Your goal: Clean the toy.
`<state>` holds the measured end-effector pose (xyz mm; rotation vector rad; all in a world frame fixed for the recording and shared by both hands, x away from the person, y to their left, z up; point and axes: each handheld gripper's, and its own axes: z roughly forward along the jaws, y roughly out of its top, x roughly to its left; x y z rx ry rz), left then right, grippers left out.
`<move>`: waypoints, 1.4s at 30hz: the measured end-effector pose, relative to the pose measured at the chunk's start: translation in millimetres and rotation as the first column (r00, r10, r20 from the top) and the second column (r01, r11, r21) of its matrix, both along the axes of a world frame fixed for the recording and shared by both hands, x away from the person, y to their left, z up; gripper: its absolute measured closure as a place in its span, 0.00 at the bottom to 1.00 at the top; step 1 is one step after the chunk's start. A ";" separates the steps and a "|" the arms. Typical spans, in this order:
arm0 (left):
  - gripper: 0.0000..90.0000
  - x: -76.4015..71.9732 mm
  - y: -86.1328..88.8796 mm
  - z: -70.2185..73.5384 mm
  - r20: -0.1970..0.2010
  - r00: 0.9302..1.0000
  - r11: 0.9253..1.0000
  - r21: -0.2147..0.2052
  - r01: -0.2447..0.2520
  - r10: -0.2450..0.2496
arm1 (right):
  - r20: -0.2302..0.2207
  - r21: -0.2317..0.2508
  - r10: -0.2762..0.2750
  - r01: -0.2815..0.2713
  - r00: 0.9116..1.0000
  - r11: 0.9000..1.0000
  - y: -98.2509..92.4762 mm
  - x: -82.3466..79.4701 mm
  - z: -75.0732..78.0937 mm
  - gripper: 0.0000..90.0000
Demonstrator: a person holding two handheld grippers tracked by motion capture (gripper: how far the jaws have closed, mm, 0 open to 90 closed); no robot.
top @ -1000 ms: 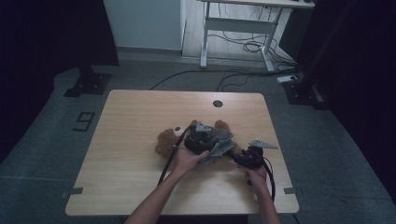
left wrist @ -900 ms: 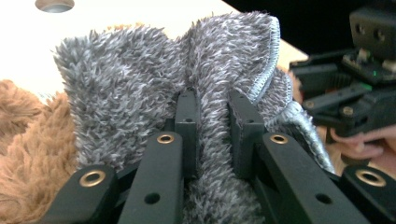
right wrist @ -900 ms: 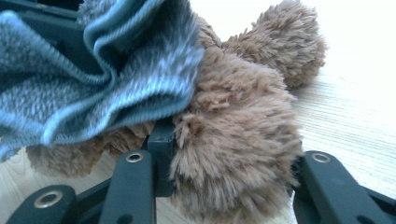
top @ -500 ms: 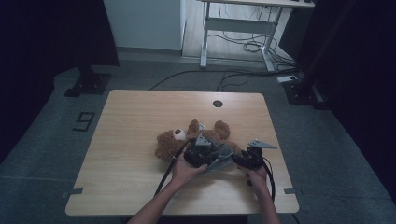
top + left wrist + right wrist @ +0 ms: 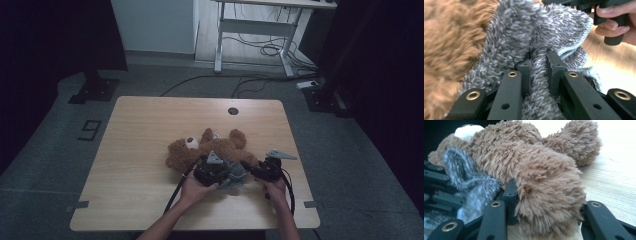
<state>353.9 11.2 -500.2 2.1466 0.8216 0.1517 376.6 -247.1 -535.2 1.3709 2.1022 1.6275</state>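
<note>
Left gripper point(image 5: 539, 62) clamped on grey cloth point(image 5: 536, 30), right gripper point(image 5: 546, 195) squeezing teddy bear's point(image 5: 524, 162) leg

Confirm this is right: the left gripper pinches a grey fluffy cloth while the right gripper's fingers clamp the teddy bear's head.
Not quite. The right gripper clamps a limb of the teddy bear, not its head, as the right gripper view shows; the head lies farther off. The left gripper does pinch the grey fluffy cloth.

Dim room, grey floor point(image 5: 60, 150), wooden table point(image 5: 145, 130)
White-framed desk point(image 5: 255, 25) at back, loose cables point(image 5: 260, 50) beneath, dark curtains point(image 5: 45, 40) either side
</note>
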 end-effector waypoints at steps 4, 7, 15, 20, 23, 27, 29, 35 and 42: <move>0.84 -2.1 10.1 6.4 -0.004 1.000 1.000 -0.026 -0.012 0.012 | 0.006 -0.001 0.007 -0.007 1.000 1.000 -0.5 0.3 -0.5 0.62; 0.84 -5.6 17.9 24.3 0.026 0.999 0.998 -0.061 -0.018 0.019 | 0.008 0.006 0.011 -0.011 1.000 1.000 -1.1 1.4 -1.5 0.62; 0.84 15.6 44.9 65.9 0.102 0.988 0.989 -0.100 -0.109 0.120 | 0.003 0.005 0.014 -0.014 1.000 1.000 -1.8 1.2 -1.6 0.62; 0.84 35.9 65.0 68.6 0.089 0.978 0.980 -0.076 -0.181 0.188 | 0.005 0.000 0.018 -0.018 1.000 1.000 -2.5 1.0 -1.0 0.62; 0.84 41.1 77.2 64.0 0.087 0.971 0.974 -0.062 -0.219 0.223 | 0.006 0.001 0.020 -0.020 1.000 1.000 -2.5 1.2 -1.1 0.62; 0.84 36.5 87.2 60.6 0.102 0.967 0.972 -0.062 -0.228 0.233 | 0.006 0.000 0.024 -0.024 1.000 1.000 -2.3 1.2 -1.2 0.62; 0.84 35.5 90.0 62.1 0.114 0.965 0.971 -0.057 -0.233 0.238 | 0.006 -0.001 0.024 -0.024 1.000 1.000 -2.2 1.0 -1.1 0.62; 0.84 33.9 109.5 65.5 0.154 0.945 0.957 -0.037 -0.286 0.289 | 0.004 0.005 0.022 -0.022 1.000 1.000 -2.2 1.3 -1.5 0.62; 0.84 32.5 135.8 53.5 0.106 0.940 0.945 -0.075 -0.319 0.325 | 0.001 0.003 0.028 -0.028 1.000 1.000 -1.7 1.1 -1.8 0.61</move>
